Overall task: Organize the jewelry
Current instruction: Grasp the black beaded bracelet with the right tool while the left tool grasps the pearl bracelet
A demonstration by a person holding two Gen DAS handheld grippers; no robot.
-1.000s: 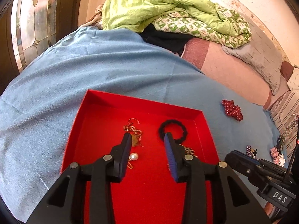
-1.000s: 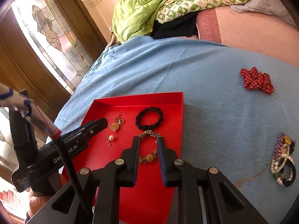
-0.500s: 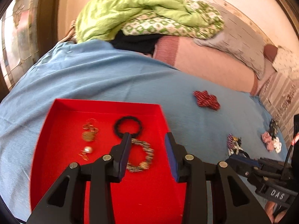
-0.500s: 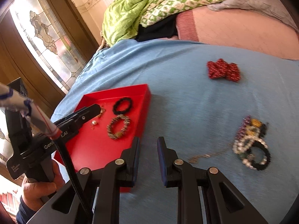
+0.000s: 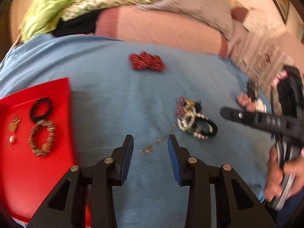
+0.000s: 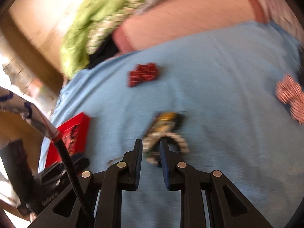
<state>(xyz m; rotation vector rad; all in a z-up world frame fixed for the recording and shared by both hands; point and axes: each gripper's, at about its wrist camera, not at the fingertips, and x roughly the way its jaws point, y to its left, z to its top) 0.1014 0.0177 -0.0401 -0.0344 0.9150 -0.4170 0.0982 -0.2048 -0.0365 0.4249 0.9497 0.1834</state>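
Bracelet pile [image 6: 163,133] lies just ahead — right claw [image 6: 151,148] parted.

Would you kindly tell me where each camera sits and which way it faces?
Left wrist: behind the left tongs, facing a chain pendant; red tray at left; right hand shows.
Right wrist: behind the right tongs, over the bracelet pile.
Shared: bracelet pile, red tray, blue sheet.
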